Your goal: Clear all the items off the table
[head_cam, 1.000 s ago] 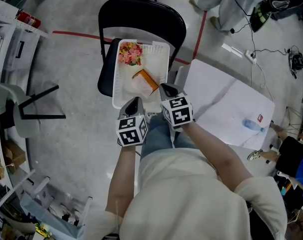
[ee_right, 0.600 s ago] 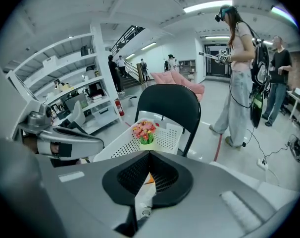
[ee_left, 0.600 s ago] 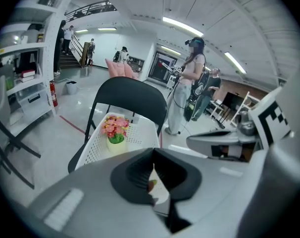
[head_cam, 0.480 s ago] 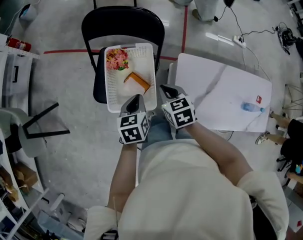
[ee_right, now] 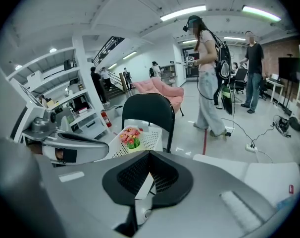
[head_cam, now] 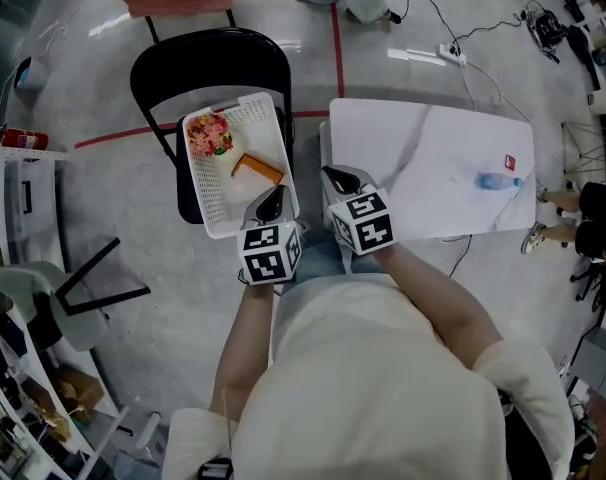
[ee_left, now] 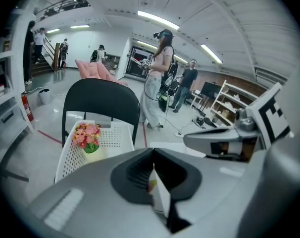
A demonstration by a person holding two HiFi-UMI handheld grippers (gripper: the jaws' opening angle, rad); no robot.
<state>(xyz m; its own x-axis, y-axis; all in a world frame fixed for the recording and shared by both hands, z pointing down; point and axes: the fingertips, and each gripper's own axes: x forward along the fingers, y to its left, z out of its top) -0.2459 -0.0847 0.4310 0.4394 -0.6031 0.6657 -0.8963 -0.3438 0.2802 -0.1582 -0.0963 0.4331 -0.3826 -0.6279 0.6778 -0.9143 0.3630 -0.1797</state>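
Tagger: Grey floor (head_cam: 133, 268), head view. Black chair (head_cam: 208, 53), white basket (head_cam: 258, 118) over its seat, flowers (head_cam: 208, 133) and box (head_cam: 255, 168) inside. White table (head_cam: 413, 158) just right of it.
Checker: Claws?
Tagger: Side by side at the basket's near rim: left gripper (head_cam: 272, 198), right gripper (head_cam: 339, 179). Basket resting on the seat or lifted, can't tell.
Checker: Left gripper view?
Tagger: Jaws pinched together on the thin white rim. Flowers beyond, in the basket's far left part.
Checker: Right gripper view?
Tagger: Same, jaws clamped tight on the rim. Table off to the right.
Checker: Step?
Tagger: Looks like basket handling, two-claw hold. Bottle (head_cam: 498, 180) lies on the table's far right part, well apart from both claws, so the table isn't cleared. Next, likely: settle the basket, free one claw, open it, reach across for the bottle. It's round and may roll.
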